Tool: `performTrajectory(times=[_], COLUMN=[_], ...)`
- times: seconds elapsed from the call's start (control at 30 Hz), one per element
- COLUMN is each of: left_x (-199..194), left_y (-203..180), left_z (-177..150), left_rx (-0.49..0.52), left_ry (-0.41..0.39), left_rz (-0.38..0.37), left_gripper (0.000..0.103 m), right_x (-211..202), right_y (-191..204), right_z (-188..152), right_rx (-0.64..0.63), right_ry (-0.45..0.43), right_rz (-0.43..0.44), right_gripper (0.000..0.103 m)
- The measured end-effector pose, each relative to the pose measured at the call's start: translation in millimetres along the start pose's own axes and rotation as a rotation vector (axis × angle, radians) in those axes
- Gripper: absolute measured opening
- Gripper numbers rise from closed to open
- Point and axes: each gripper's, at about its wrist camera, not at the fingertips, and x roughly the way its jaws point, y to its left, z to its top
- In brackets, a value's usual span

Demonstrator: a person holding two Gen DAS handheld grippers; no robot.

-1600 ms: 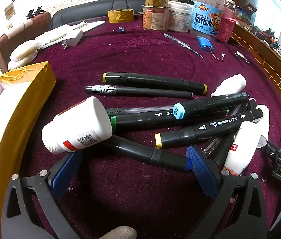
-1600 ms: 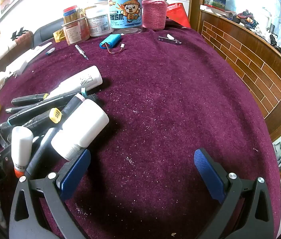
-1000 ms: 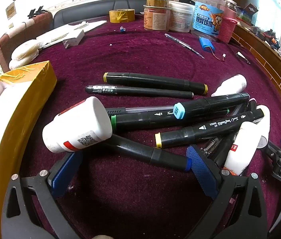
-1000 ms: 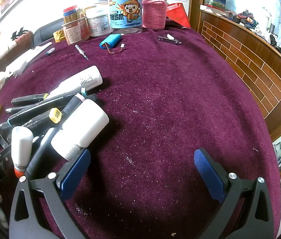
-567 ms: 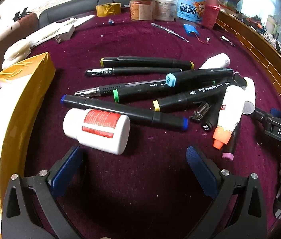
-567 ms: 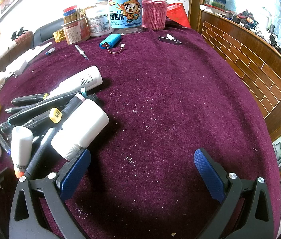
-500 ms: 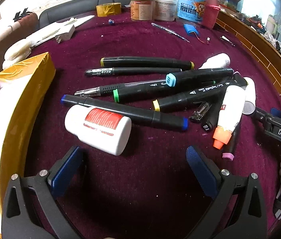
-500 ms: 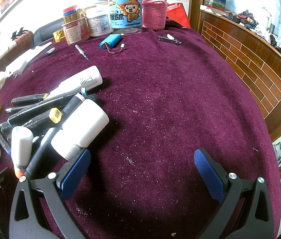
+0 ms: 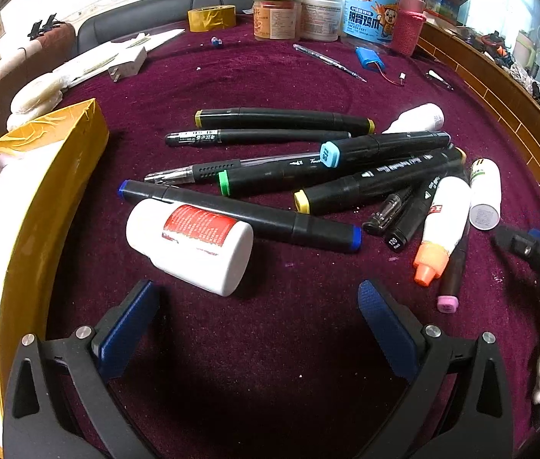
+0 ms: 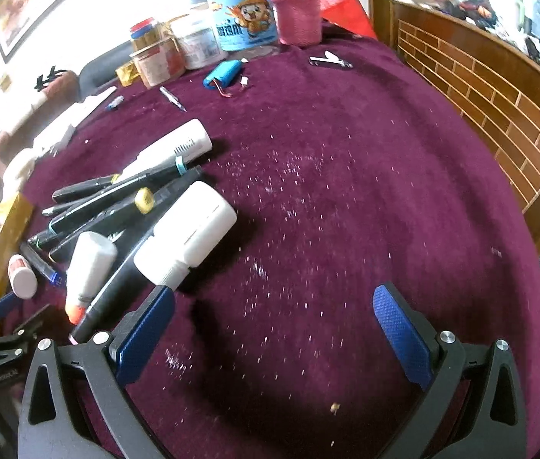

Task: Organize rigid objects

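Note:
A pile of black markers (image 9: 331, 168) lies on the maroon cloth. A white bottle with a red label (image 9: 189, 243) lies on its side just ahead of my left gripper (image 9: 258, 325), which is open and empty. A glue bottle with an orange cap (image 9: 442, 225) and a small white bottle (image 9: 485, 198) lie at the pile's right. My right gripper (image 10: 273, 325) is open and empty; a white bottle (image 10: 187, 235) lies just ahead of its left finger (image 10: 143, 334). The pile also shows in the right wrist view (image 10: 109, 206).
An open yellow box (image 9: 36, 206) stands at the left. Jars and tubs (image 9: 319, 11), a tape roll (image 9: 211, 18), a blue battery pack (image 9: 370, 59) and a thin pen (image 9: 327, 61) sit at the back. A wooden ledge (image 10: 499, 88) borders the table on the right.
My left gripper pulled back from the pile; the red-label bottle rolled off the markers onto the cloth. My right gripper has just shifted and tilted, so the white bottle sits closer to its left finger.

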Motion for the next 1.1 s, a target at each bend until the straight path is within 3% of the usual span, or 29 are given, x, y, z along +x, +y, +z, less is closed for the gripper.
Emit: performTrajectory(times=[0.13,0.2,0.4,0.5,0.57,0.67,0.73,0.8,0.83,0.87,0.93,0.97,1.1], left_x=[1,1,1,-2,-10,-43,-88,-130,-146,-152,-146,-140,-105], left_y=[0,-2,-1,4,15,29,41,55,62,68,78,81,86], left_z=[1,2,2,1,-1,-6,-14,-23,-28,-27,-18,-16,-19], left_rx=[-0.005,-0.013,-0.02,-0.029,-0.074,-0.092,-0.116,-0.145,-0.157,-0.16,-0.155,-0.158,-0.213], left_ry=[0.001,0.001,-0.001,-0.014,-0.051,-0.152,-0.31,-0.482,-0.554,-0.569,-0.451,-0.398,-0.281], left_rz=[0.008,0.018,0.009,-0.034,-0.092,-0.077,-0.041,-0.025,-0.014,-0.013,0.023,0.022,0.028], left_gripper=[0.103,0.103,0.103,0.103,0.1,0.098,0.099,0.103,0.103,0.103,0.103,0.103,0.103], right_x=[5,3,-3,-5,-13,-55,-93,-106,-105,-97,-75,-61,-20], right_y=[17,19,21,22,26,39,46,49,50,52,55,55,41], right_z=[-4,-6,-16,-13,-10,-4,-2,-3,-2,2,8,9,7], right_rx=[-0.062,-0.031,-0.039,-0.057,-0.079,-0.102,-0.083,-0.046,-0.022,-0.007,0.01,0.031,0.122], right_ry=[0.079,0.098,0.052,0.086,0.085,-0.094,-0.308,-0.448,-0.489,-0.488,-0.46,-0.44,-0.316], right_rz=[-0.114,-0.128,-0.139,-0.141,-0.165,-0.172,-0.154,-0.101,-0.094,-0.126,-0.178,-0.189,-0.129], right_gripper=[0.102,0.102,0.102,0.099,0.092,0.093,0.093,0.093,0.093,0.093,0.091,0.084,0.068])
